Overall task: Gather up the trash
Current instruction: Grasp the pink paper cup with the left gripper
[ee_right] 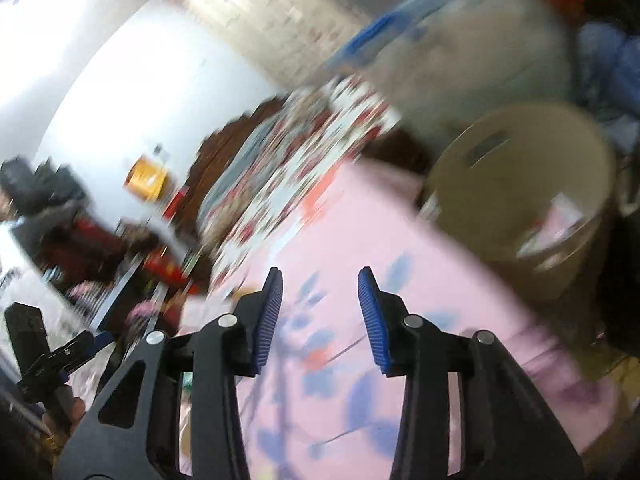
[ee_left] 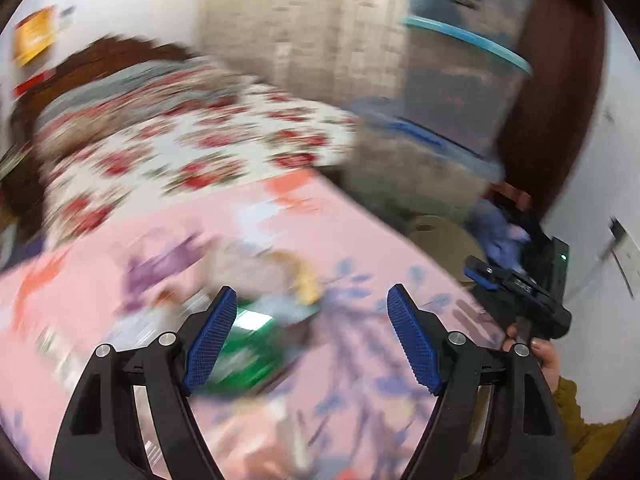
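Both views are motion-blurred. My left gripper (ee_left: 312, 304) is open and empty above a pink flowered bedsheet (ee_left: 360, 240). Blurred trash lies just ahead of it: a green wrapper (ee_left: 248, 344) by the left finger, and a tan scrap (ee_left: 306, 280). My right gripper (ee_right: 320, 284) is open and empty over the same pink sheet (ee_right: 360, 220). A beige round bin (ee_right: 520, 184) stands beside the bed at the right, with some paper (ee_right: 560, 216) inside. The right gripper also shows in the left wrist view (ee_left: 520, 284), at the bed's right edge.
A red-and-white floral quilt (ee_left: 180, 148) covers the far half of the bed. Stacked clear storage boxes with blue lids (ee_left: 464, 80) stand beyond the bin (ee_left: 440, 236). A cluttered bedside area (ee_right: 100, 240) lies left in the right wrist view.
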Motion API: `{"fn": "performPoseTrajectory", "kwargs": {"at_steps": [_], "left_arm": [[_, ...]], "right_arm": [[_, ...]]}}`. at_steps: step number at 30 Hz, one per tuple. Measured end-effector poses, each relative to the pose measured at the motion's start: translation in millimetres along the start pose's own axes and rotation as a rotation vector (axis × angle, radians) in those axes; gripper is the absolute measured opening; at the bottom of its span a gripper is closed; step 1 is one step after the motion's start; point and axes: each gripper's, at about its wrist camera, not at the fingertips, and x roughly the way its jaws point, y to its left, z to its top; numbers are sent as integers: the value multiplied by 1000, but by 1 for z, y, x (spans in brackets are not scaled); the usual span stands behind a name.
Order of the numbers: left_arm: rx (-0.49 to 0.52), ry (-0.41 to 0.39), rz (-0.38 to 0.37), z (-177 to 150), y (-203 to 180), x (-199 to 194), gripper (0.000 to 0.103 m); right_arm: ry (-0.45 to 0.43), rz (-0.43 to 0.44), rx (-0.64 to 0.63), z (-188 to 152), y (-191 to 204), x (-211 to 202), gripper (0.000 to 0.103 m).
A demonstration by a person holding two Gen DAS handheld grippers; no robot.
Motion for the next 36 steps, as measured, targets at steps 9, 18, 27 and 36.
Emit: {"fn": "performPoseTrajectory", "kwargs": {"at_steps": [9, 18, 27, 36], "left_arm": [[-231, 115, -2, -100, 75, -23, 73], [-340, 280, -172, -149, 69, 13, 76], [-464, 287, -272, -157, 71, 34, 77], [-631, 225, -302, -158, 104, 34, 76]], "right_arm": [[319, 106, -153, -101, 91, 79, 36], [449, 137, -106, -103, 122, 155, 58], [493, 194, 9, -128, 143, 209, 63], [471, 217, 56, -140, 146, 198, 48]]}}
